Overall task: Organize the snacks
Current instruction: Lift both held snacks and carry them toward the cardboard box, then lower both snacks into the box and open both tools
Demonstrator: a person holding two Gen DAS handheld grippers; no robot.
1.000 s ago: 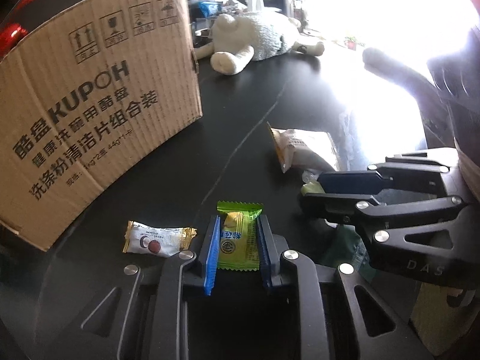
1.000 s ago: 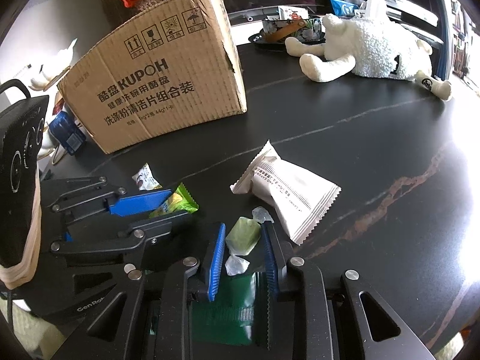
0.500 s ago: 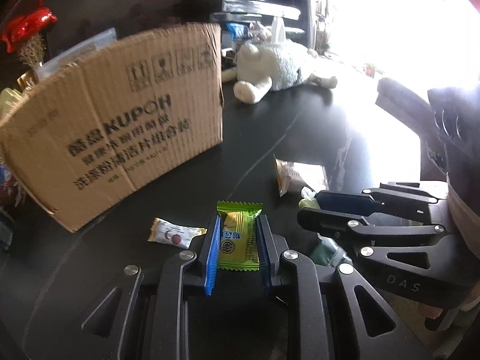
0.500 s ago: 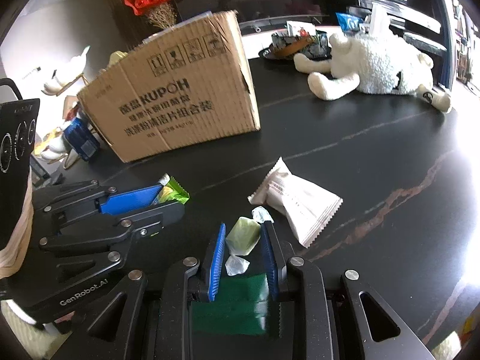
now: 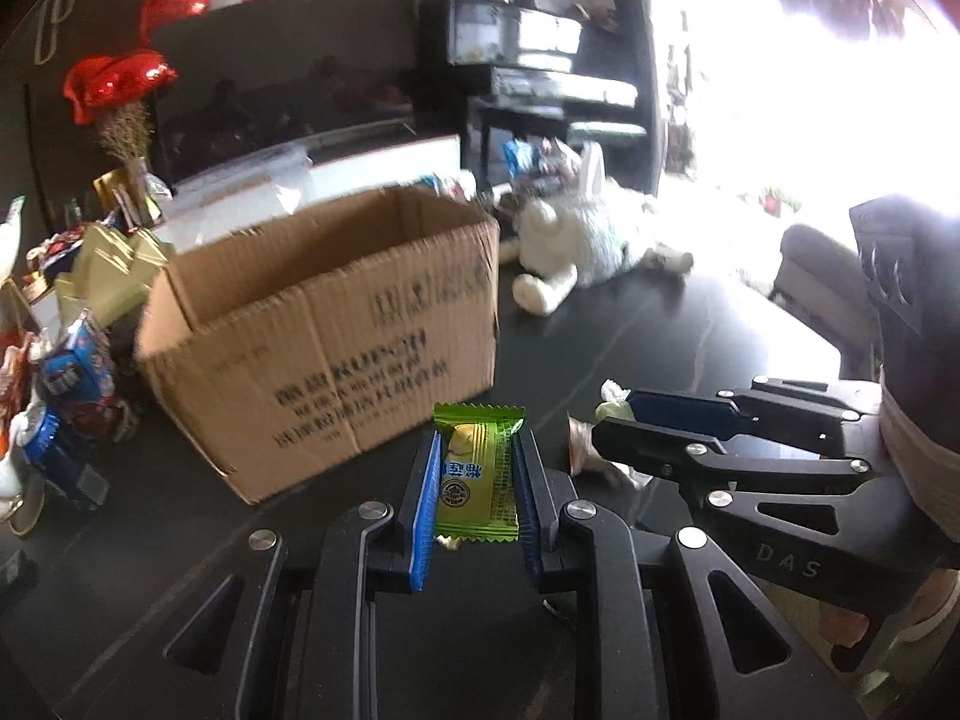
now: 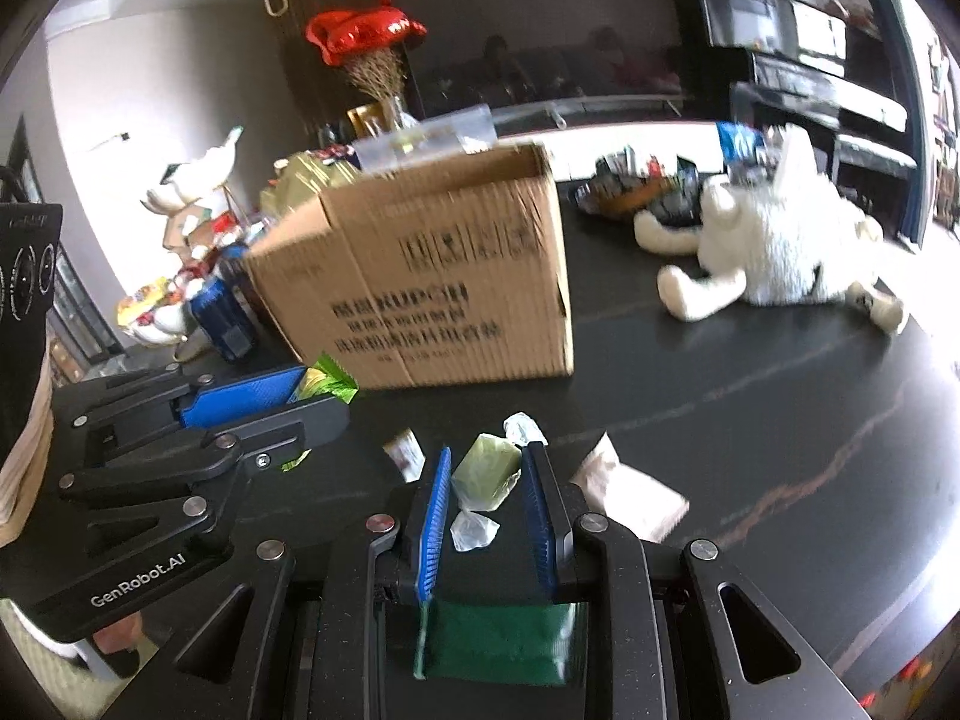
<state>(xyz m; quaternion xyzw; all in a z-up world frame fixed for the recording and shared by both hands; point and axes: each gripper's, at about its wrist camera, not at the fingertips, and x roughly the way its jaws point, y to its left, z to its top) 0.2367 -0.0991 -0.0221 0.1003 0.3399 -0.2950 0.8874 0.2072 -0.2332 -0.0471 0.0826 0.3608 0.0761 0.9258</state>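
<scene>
My left gripper (image 5: 474, 450) is shut on a green and yellow candy packet (image 5: 477, 480), held in the air in front of the open cardboard box (image 5: 336, 336). My right gripper (image 6: 487, 468) is shut on a pale green sweet in a clear twist wrapper (image 6: 487, 471). In the left wrist view the right gripper (image 5: 618, 414) hangs just to the right, level with mine. In the right wrist view the left gripper (image 6: 327, 396) sits to the left with the green packet (image 6: 327, 381) sticking out. The cardboard box (image 6: 444, 294) stands ahead, its top open.
A white snack pouch (image 6: 636, 495) and a small wrapped candy (image 6: 405, 453) lie on the black table (image 6: 750, 408) below. A white plush toy (image 6: 774, 246) lies at the far right. Snack packets and cans (image 5: 66, 384) crowd the left of the box.
Both grippers have risen from the table with their sweets held. The box now appears lower in both views and its open top shows.
</scene>
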